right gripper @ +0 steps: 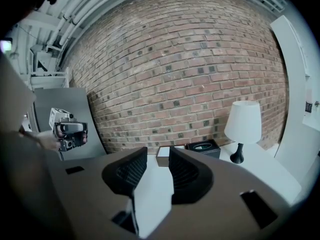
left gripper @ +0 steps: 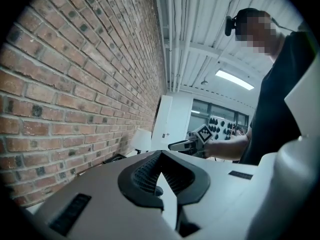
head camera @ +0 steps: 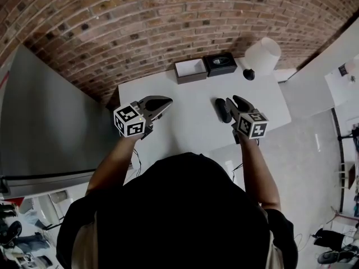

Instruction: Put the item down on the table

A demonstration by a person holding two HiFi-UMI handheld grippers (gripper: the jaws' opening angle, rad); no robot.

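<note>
White lamp [head camera: 262,55], black box [head camera: 220,63] and open box [head camera: 190,70] line the brick wall [head camera: 140,27].

Head view: overhead, steeply down on the tabletop [head camera: 190,122]. Gripper views: low above it; the right shares the lamp [right gripper: 243,121] and brick wall [right gripper: 190,74].

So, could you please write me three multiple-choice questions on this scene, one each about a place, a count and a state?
1. Where is the lamp?
A. the table's far right corner
B. on the floor
C. the table's near edge

2. How many boxes stand along the wall?
A. none
B. two
C. five

3. How are the left gripper's jaws?
A. wide apart
B. clamped on a cup
C. shut, empty

Key:
1 A: it stands at the far right, by the wall.
2 B: an open box and a black box sit side by side.
3 C: the tips meet with nothing between them.
</note>
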